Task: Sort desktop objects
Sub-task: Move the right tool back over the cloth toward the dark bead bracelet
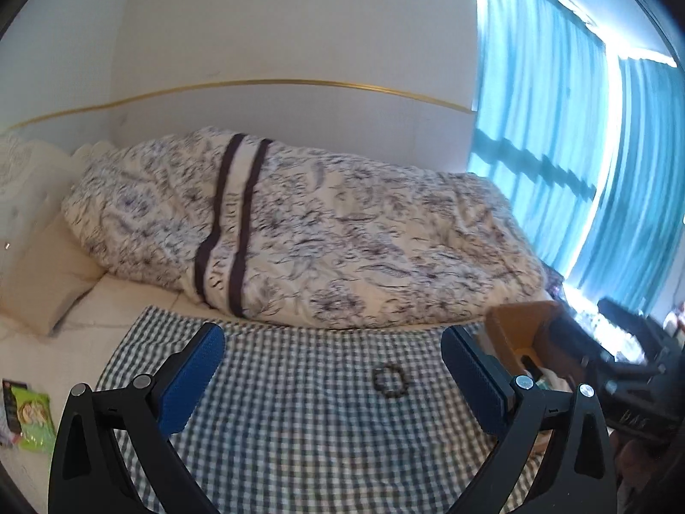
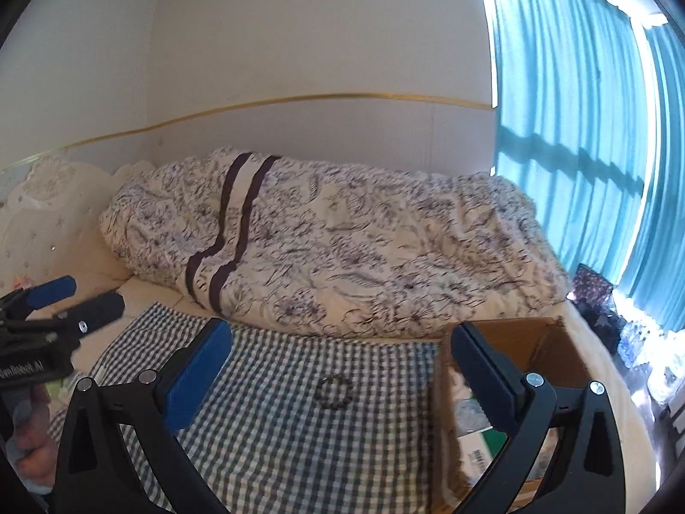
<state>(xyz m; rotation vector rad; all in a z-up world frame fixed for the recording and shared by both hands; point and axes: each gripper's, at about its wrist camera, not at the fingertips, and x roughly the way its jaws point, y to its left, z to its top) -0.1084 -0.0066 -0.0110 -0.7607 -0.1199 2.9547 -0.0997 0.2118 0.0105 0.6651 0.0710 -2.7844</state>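
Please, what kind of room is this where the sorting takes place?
Most likely a bedroom. A floral duvet lies bunched on a bed with a padded headboard, and blue curtains cover a bright window. The work surface is a checked cloth spread over the mattress.

White letters stood on the black body of the left gripper in the right wrist view; only "Robot.AI" could be read, the start was cut off; the duvet had letters between its two dark stripes, too blurred to read; a white label with a barcode lay on a green thing in the cardboard box, too small to read.
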